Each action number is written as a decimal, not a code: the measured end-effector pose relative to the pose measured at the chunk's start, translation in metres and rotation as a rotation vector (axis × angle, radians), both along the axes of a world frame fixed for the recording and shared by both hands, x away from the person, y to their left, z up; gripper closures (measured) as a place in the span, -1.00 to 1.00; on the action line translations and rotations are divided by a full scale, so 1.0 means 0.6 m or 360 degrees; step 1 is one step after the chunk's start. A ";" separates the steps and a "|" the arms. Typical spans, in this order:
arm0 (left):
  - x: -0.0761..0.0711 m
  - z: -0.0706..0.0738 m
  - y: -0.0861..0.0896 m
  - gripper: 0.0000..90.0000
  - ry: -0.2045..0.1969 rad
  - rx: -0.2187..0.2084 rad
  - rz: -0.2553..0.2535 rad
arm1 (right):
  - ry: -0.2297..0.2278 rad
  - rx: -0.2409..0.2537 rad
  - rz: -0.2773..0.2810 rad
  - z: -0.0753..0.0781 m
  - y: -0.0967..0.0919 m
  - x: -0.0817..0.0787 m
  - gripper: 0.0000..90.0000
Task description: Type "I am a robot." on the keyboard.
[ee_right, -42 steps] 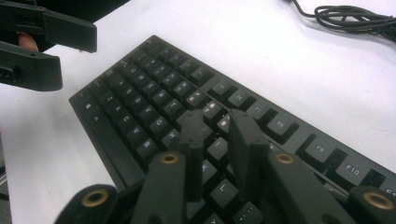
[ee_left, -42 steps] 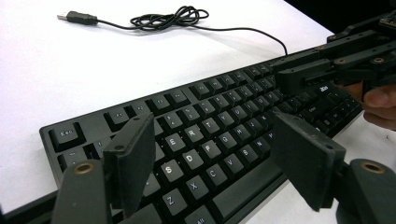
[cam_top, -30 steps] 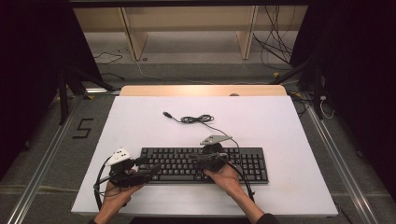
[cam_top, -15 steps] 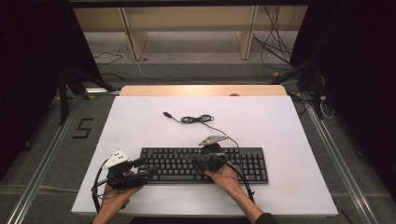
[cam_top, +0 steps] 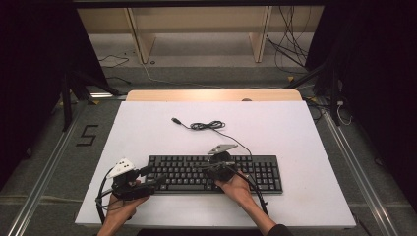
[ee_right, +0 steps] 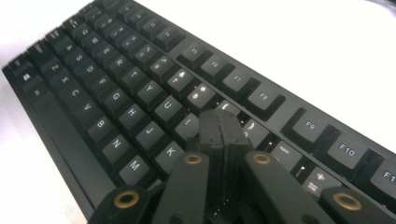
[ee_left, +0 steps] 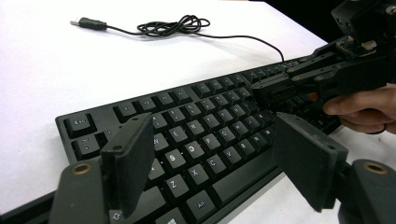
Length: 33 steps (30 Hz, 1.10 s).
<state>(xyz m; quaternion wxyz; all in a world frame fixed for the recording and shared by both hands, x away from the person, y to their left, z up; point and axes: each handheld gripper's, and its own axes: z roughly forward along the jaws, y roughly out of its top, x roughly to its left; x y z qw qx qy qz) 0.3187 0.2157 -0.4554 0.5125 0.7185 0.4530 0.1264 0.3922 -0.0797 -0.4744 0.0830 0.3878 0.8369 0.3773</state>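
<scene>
Keyboard (cam_top: 216, 173) lies flat at the table's (cam_top: 305, 147) six o'clock edge, its cable (cam_top: 206, 126) coiled toward twelve. At the keyboard's nine o'clock end the left gripper (ee_left: 215, 172) hangs with jaws spread wide, nothing between them, above the lower letter rows. Further right, the right gripper (ee_right: 223, 133) is clenched empty, its tip over the O and L keys. Judging from this, key-pressing is underway; how many presses remain is unclear.

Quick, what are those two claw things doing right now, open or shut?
Left gripper: jaws open, empty, over the keyboard.
Right gripper: jaws shut, holding nothing, tips on the keys.
</scene>
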 end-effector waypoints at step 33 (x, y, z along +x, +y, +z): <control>-0.002 -0.002 0.010 -0.36 -0.0035 -0.0011 0.0037 | -0.0051 0.0324 0.0212 0.036 0.024 -0.038 -0.14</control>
